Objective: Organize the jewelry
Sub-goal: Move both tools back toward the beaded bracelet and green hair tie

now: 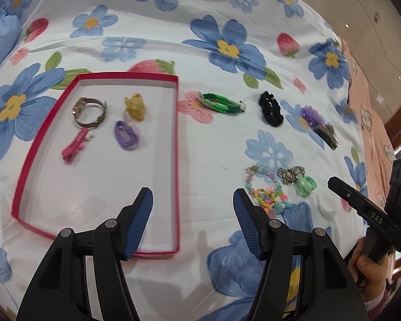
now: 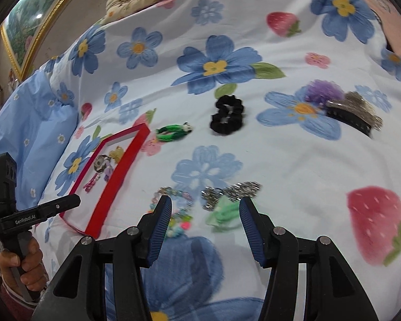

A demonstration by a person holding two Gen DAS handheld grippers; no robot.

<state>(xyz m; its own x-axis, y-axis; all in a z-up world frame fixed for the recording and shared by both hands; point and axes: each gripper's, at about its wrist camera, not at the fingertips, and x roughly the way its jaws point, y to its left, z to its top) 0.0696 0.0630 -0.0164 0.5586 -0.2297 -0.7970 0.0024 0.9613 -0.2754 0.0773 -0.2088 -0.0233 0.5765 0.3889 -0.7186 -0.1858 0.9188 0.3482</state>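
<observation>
Both the left gripper (image 1: 193,196) and the right gripper (image 2: 205,204) are held wide apart, with nothing gripped. Just right of the red tray (image 1: 178,160) a beaded bracelet (image 1: 264,191) is seen. Inside the tray, a pink clip (image 1: 76,145), purple band (image 1: 125,134) and watch (image 1: 89,112) are laid.

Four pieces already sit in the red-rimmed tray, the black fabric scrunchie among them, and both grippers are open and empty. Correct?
Not quite. The black fabric scrunchie lies outside the red-rimmed tray, on the flowered bedsheet, as the left wrist view shows. Four pieces are in the tray, and the left gripper and right gripper are both open and empty.
</observation>
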